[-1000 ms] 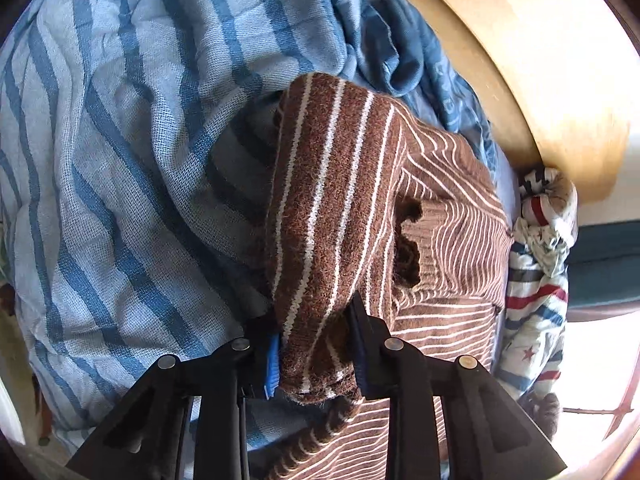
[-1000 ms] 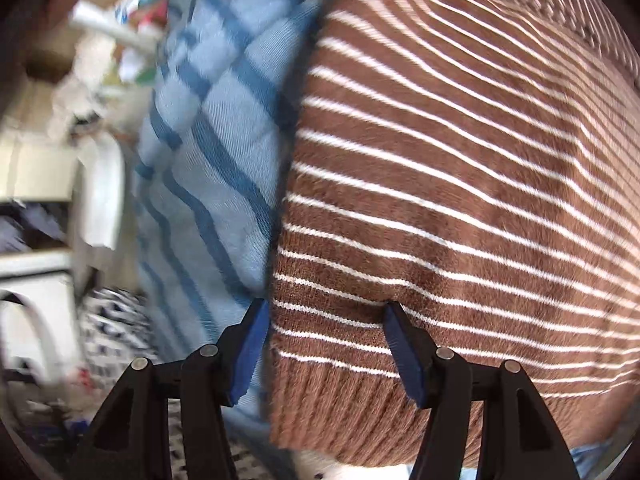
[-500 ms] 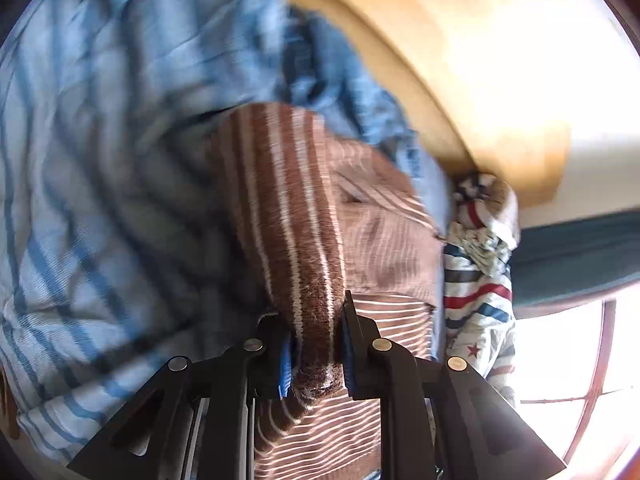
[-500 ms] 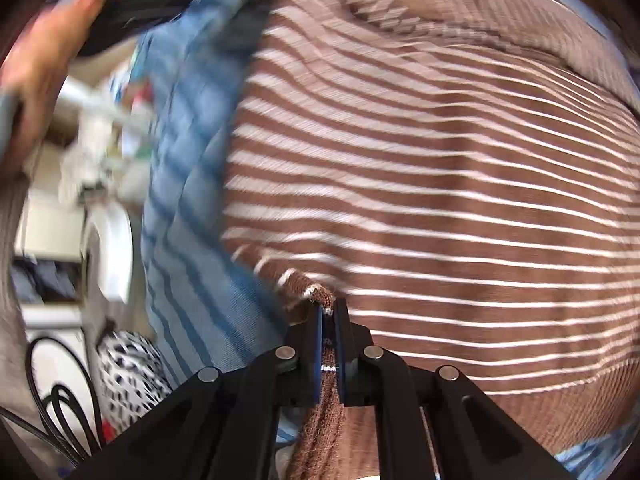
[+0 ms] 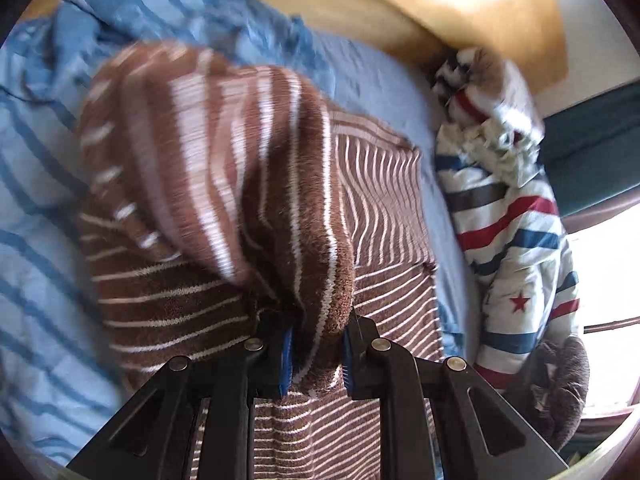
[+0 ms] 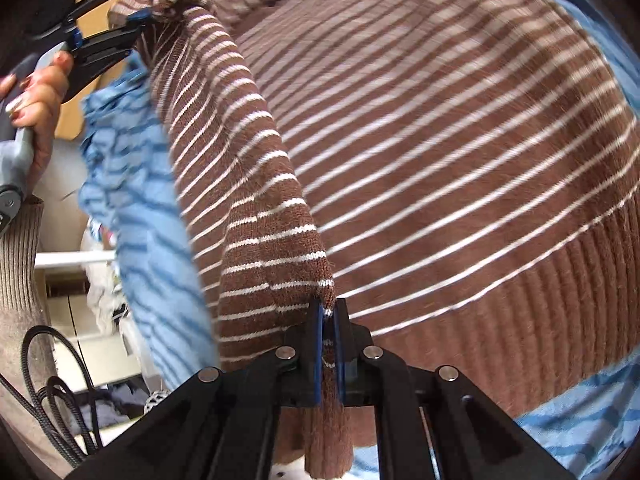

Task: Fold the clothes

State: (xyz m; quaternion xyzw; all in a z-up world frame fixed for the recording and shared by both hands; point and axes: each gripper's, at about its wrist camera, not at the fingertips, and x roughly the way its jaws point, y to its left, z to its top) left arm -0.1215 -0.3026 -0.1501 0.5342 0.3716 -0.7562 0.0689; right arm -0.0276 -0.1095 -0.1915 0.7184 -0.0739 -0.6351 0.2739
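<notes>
Brown striped sweater (image 6: 440, 140) is spread on the blue sheet (image 5: 40, 240), one side lifted, pinched by left gripper (image 5: 316, 354) and right gripper (image 6: 328, 340). If tension is lost, knit could slip and the fold skew.

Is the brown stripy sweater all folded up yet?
Not yet. Done: both grippers have hold of the sweater. The left gripper pinches a bunch of it, and the right gripper is clamped on the edge near the ribbed hem. In hand: one side is lifted off the blue bedding, probably to fold over. Left: laying it flat. The striped cloth alongside is crumpled.
</notes>
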